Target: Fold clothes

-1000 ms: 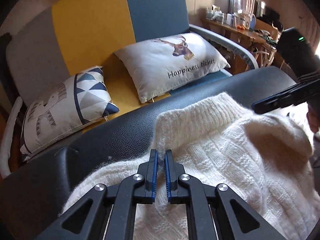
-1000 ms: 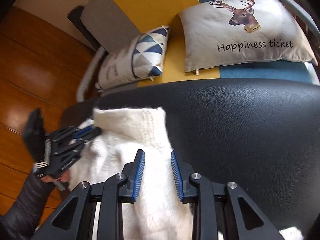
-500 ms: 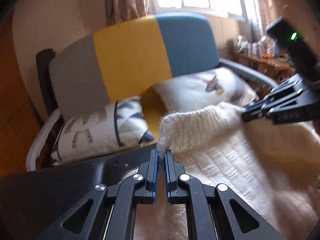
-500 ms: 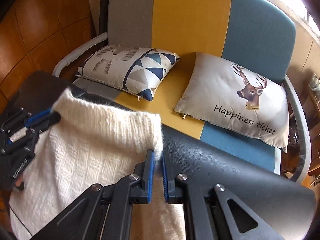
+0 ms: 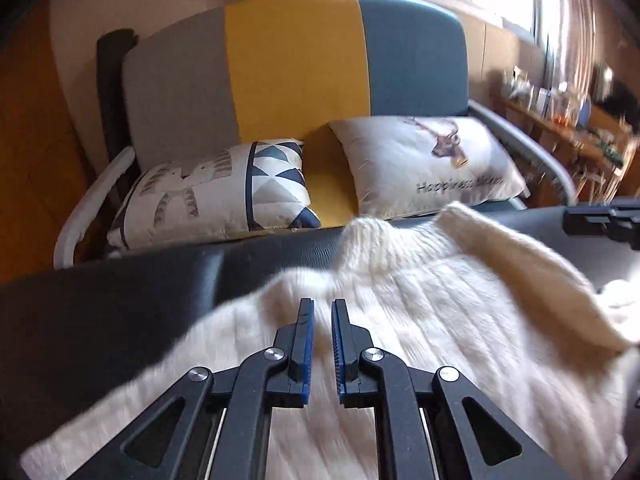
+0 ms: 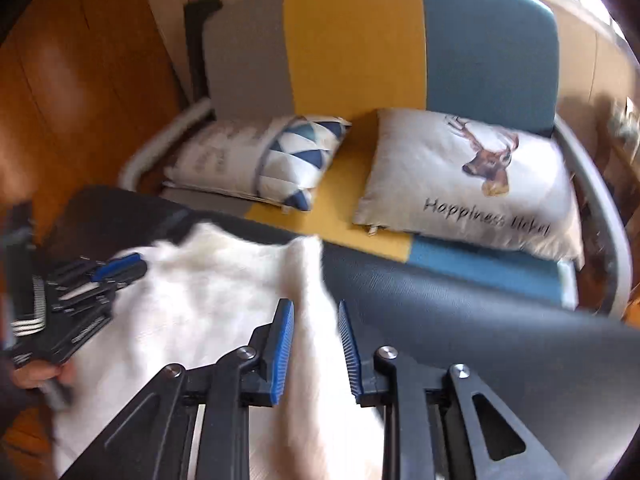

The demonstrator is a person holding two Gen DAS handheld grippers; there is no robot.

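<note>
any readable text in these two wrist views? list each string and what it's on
"Happiness ticket": printed on the deer cushion; the second word is smeared by blur in both views, clearer in the right wrist view.
Triangle-pattern cushion: grey marks on its pale half, too blurred to read as text.
Items on the far shelf: too small and blurred to read.
Nothing else carries text.

Both wrist cams close, angled down; share sweater (image 5: 420,320), sofa (image 6: 352,40).

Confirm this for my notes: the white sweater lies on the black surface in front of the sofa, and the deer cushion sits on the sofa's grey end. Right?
Not quite. The deer cushion sits toward the sofa's blue end; the triangle-patterned cushion is at the grey end. The right wrist view shows this. The white sweater does lie on the black surface.
</note>
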